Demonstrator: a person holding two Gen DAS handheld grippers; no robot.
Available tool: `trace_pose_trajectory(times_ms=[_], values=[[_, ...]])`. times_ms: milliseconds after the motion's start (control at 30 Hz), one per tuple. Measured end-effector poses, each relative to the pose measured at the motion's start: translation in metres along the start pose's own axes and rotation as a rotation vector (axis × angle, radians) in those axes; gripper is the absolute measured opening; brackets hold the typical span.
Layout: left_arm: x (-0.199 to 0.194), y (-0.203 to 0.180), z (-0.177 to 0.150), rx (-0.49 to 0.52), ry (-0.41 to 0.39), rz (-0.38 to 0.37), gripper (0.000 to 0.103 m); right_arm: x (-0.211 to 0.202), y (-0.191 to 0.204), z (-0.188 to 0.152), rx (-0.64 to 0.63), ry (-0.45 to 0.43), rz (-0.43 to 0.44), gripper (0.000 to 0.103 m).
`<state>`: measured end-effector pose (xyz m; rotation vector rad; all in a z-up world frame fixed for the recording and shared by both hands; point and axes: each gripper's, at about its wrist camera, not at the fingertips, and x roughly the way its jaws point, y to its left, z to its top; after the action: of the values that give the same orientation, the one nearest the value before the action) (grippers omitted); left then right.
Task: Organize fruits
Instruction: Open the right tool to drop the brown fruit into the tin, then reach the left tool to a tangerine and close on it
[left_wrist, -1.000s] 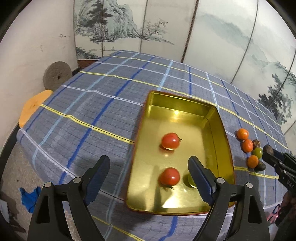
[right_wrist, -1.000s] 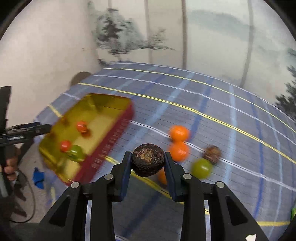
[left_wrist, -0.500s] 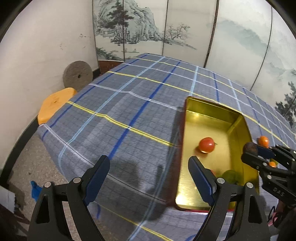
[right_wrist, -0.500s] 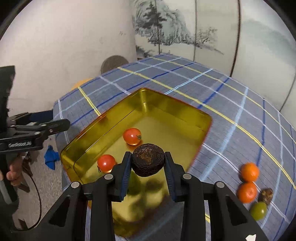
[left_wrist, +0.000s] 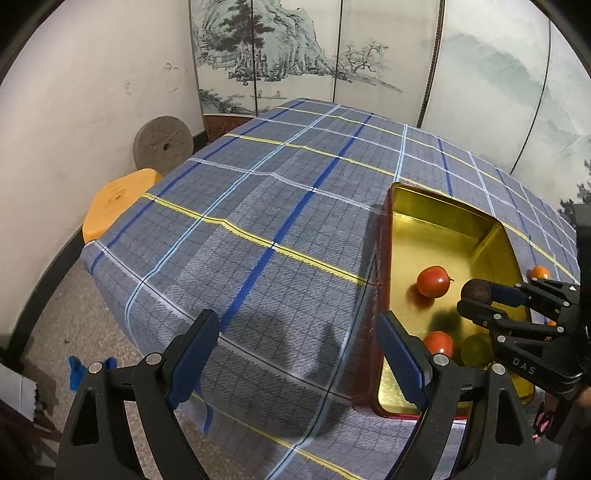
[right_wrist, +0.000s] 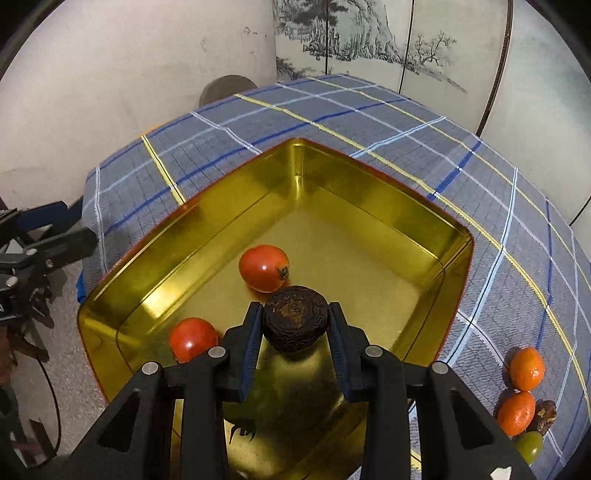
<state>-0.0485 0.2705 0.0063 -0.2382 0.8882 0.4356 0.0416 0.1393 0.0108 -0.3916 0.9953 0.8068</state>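
**Dark fruit held over the gold tin**

Right gripper (right_wrist: 294, 325) clamped on a dark wrinkled fruit (right_wrist: 294, 317), pads pressing both its sides, hanging above the inside of the gold tin (right_wrist: 369, 192). From the left wrist view, same fruit (left_wrist: 475, 290) seen pinched at the tips of the right gripper (left_wrist: 476, 295), over the right half of the tin (left_wrist: 443, 225).

Inside the tin: one red tomato (right_wrist: 263, 268) near the middle of the floor, a second red tomato (right_wrist: 192, 339) nearer the tin's near-left wall, and a green fruit (left_wrist: 475, 350) just beside that second tomato, mostly hidden under the gripper in the right wrist view. Tin resting on a blue-grey checked tablecloth (left_wrist: 277, 206).

Outside the tin, off its right side on the cloth: two orange fruits (right_wrist: 526, 369), one just beside the other, a brown wrinkled fruit (right_wrist: 545, 413) touching the nearer orange one, and a green fruit (right_wrist: 530, 445) at the near end of the group.

Left gripper (left_wrist: 299, 354) with jaws standing wide, nothing between them, hovering over the cloth off the tin's left side, right finger overlapping the tin's near-left corner in view. Beyond the table, left of the tin: an orange stool (left_wrist: 114, 201) and a round grey stone disc (left_wrist: 163, 146) against the wall.
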Motion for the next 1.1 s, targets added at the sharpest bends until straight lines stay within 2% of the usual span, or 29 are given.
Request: trace_pose_trajectory(times_ms=[367,500,600,667,733,867,933,1100], values=[[0.0,0.001,-0.002,0.0,0.006,-0.003,0.087,0.005,0.001,-0.002,-0.003,0.01,-0.005,0.034],[0.0,-0.004,-0.002,0.007,0.008,-0.011,0.087,-0.001,-0.001,-0.004,0.015,-0.01,-0.002,0.05],[-0.003,-0.01,-0.001,0.017,0.003,-0.021,0.087,-0.015,-0.005,-0.007,0.032,-0.042,0.008,0.051],[-0.006,-0.016,0.0,0.024,-0.005,-0.034,0.087,-0.026,-0.009,-0.009,0.048,-0.074,0.019,0.056],[-0.008,-0.023,0.001,0.036,-0.009,-0.046,0.087,-0.041,-0.016,-0.015,0.075,-0.115,0.009,0.066],[-0.014,-0.046,0.001,0.074,-0.018,-0.086,0.087,-0.072,-0.041,-0.032,0.144,-0.187,-0.031,0.068],[-0.018,-0.061,0.001,0.1,-0.021,-0.112,0.087,-0.088,-0.06,-0.043,0.187,-0.213,-0.069,0.073],[-0.025,-0.106,0.0,0.185,-0.025,-0.194,0.087,-0.123,-0.125,-0.086,0.338,-0.241,-0.205,0.08]])
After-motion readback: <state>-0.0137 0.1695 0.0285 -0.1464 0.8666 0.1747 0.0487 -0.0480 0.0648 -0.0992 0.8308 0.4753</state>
